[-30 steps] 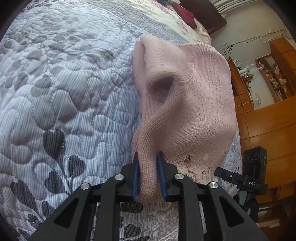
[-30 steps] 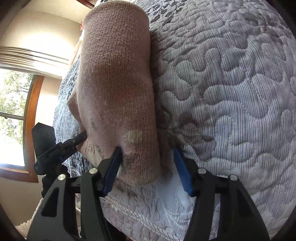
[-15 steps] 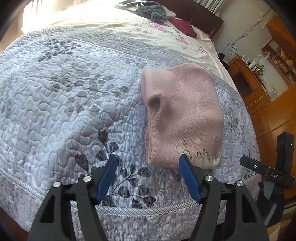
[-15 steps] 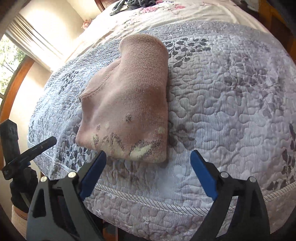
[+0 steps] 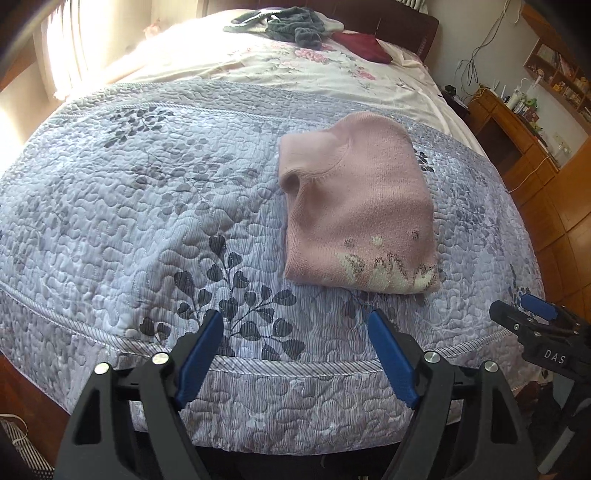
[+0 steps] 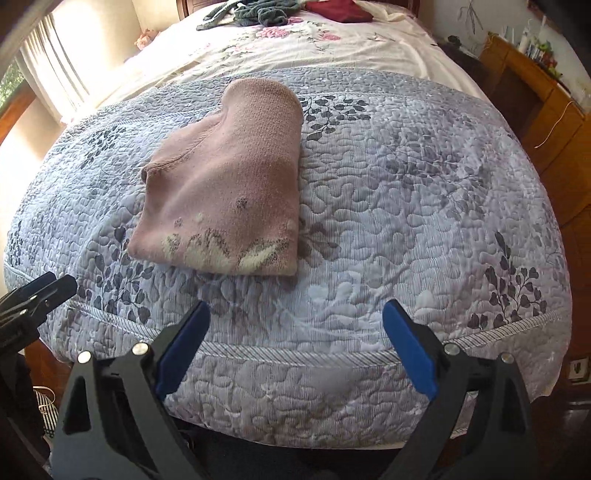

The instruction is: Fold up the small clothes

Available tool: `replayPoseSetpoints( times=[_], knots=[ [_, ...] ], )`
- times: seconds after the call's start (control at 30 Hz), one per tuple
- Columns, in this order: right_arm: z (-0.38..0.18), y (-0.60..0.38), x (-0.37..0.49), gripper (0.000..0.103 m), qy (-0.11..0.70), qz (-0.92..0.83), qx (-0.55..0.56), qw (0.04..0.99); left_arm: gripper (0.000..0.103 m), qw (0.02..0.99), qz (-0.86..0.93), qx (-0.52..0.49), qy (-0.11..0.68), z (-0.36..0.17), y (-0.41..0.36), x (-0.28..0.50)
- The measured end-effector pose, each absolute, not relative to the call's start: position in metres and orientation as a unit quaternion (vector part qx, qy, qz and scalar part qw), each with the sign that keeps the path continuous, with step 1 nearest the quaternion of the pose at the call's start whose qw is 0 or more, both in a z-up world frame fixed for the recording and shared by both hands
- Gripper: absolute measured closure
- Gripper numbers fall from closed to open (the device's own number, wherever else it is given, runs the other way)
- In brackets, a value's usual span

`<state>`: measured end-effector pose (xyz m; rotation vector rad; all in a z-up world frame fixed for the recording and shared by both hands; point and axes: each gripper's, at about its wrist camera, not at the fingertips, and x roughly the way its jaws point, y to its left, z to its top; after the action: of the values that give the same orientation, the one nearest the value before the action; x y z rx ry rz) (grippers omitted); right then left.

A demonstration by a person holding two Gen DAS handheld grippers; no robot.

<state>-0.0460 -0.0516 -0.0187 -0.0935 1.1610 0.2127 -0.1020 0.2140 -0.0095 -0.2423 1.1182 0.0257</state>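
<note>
A small pink knitted sweater [image 5: 364, 206] lies folded flat on the grey quilted bedspread [image 5: 155, 206], its cream and grey pattern at the near hem. In the right wrist view the same sweater [image 6: 225, 188] lies left of centre on the bedspread [image 6: 424, 206]. My left gripper [image 5: 295, 341] hangs open over the bed's near edge, short of the sweater, nothing between its blue pads. My right gripper [image 6: 295, 330] is open too, back from the sweater's near right corner. The right gripper's tip [image 5: 535, 314] shows at the right edge of the left wrist view.
A floral sheet [image 5: 314, 70] covers the far half of the bed, with a heap of grey-green clothes [image 5: 291, 24] and a dark red item [image 5: 364, 46] near the headboard. Wooden furniture [image 5: 517, 125] stands to the right, a bright curtained window [image 6: 48, 74] to the left.
The left gripper let go of the sweater's near edge and opened. Both grippers drew back from the sweater to the bed's near edge, and the folded sweater stays on the quilt.
</note>
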Motion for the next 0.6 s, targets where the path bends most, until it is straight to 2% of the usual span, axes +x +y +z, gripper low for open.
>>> replayPoseSetpoints(
  times=[0.6],
  knots=[
    [0.013,-0.049,-0.073,0.009,0.527,0.111,-0.031,0.842,0.022,0.856,0.027,-0.074,0.511,0.016,0.199,-0.124]
  ],
)
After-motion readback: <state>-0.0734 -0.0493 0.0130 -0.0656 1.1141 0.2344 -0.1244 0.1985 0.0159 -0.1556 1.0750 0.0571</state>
